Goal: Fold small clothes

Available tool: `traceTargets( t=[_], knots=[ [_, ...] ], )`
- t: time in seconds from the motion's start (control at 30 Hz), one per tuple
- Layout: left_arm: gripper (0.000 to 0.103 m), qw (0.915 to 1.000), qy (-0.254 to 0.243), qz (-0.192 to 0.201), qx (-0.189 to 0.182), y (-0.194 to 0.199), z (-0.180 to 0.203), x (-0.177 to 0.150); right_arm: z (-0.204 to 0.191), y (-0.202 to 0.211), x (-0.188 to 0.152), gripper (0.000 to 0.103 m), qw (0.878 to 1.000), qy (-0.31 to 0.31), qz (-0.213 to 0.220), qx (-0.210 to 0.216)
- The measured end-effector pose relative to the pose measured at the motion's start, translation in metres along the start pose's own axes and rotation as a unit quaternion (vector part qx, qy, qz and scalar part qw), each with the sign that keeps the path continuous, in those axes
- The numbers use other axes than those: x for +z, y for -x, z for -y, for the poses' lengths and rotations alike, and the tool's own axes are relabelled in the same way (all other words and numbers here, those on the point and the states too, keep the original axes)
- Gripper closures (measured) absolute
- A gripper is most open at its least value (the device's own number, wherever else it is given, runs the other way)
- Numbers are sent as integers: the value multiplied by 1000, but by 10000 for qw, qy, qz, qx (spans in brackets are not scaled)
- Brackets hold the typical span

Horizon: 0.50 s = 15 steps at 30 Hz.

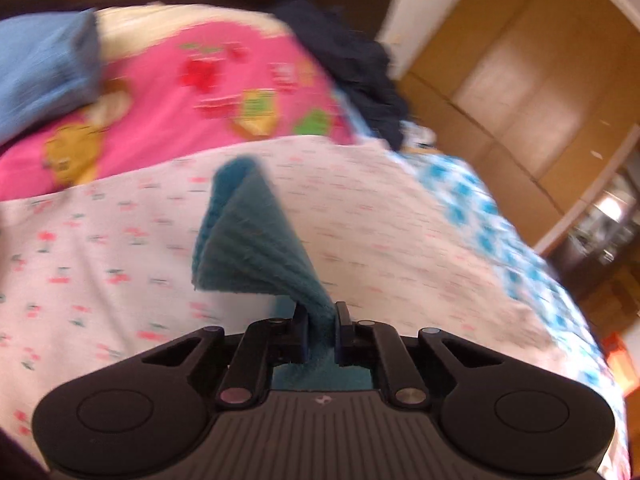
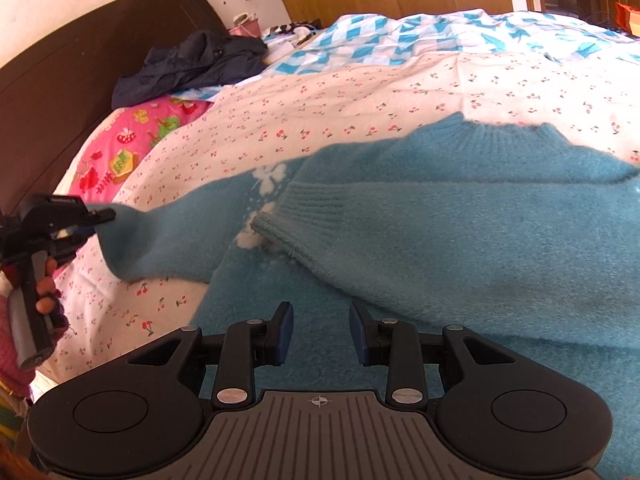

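Observation:
A fluffy teal sweater (image 2: 460, 240) with white clover motifs lies flat on the cherry-print bedcover (image 2: 360, 88). One sleeve is folded across its body, with the ribbed cuff (image 2: 304, 208) near the middle. The other sleeve (image 2: 160, 240) stretches left, and my left gripper (image 2: 106, 214) is shut on its end, lifting it. In the left wrist view the ribbed sleeve end (image 1: 248, 240) fans out from between the closed pads of the left gripper (image 1: 320, 316). My right gripper (image 2: 322, 332) hovers open over the sweater's lower body, with a clear gap between its blue pads.
A pink cartoon-print pillow (image 1: 180, 92) and a dark jacket (image 2: 192, 64) lie by the brown headboard (image 2: 80, 52). A light blue folded cloth (image 1: 44, 72) sits at the far left. A blue-and-white checked quilt (image 2: 400, 36) covers the far side. A person's hand (image 2: 46, 292) holds the left gripper's handle.

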<state>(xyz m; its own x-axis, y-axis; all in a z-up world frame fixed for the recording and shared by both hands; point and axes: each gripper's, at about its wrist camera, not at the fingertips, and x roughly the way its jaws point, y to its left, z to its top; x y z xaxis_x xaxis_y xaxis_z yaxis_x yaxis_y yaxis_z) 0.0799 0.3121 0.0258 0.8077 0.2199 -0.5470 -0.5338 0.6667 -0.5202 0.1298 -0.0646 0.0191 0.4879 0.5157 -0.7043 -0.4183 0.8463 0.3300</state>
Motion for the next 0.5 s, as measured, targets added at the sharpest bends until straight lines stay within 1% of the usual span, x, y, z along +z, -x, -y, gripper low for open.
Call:
traceTargets(
  t=[0.03,0.1,0.17,0.2,0.27,0.3,0.37,0.4,0.47,0.5],
  knots=[
    [87,9996,-160,-40,-214,3,16,-4,3,3,0,71,10000,-48,28,-4],
    [87,9955,-513,-217,-772,10,53,-16,11,12,1,71,9998,-188,118,-19],
    [87,9859,-934,-435,-1317,18,91,-38,19,20,1,71,9992,-331,215,-56],
    [87,9794,-1166,-576,-1542,22,108,-52,25,25,1,71,9987,-421,266,-73],
    [87,9649,-1682,-868,-1819,26,138,-84,38,32,2,71,9975,-621,322,-119],
    [86,9577,-1984,-968,-1843,26,150,-101,45,35,1,71,9967,-729,333,-148],
    [86,9425,-2614,-1189,-1710,23,166,-135,61,38,0,71,9939,-1043,338,-150],
    [86,9361,-2837,-1292,-1629,22,170,-150,70,40,0,71,9917,-1236,325,-101],
    [86,9265,-3146,-1405,-1514,21,170,-172,82,41,-1,67,9876,-1546,286,23],
    [86,9227,-3292,-1391,-1445,21,171,-178,87,41,-1,63,9849,-1702,281,114]
  ],
)
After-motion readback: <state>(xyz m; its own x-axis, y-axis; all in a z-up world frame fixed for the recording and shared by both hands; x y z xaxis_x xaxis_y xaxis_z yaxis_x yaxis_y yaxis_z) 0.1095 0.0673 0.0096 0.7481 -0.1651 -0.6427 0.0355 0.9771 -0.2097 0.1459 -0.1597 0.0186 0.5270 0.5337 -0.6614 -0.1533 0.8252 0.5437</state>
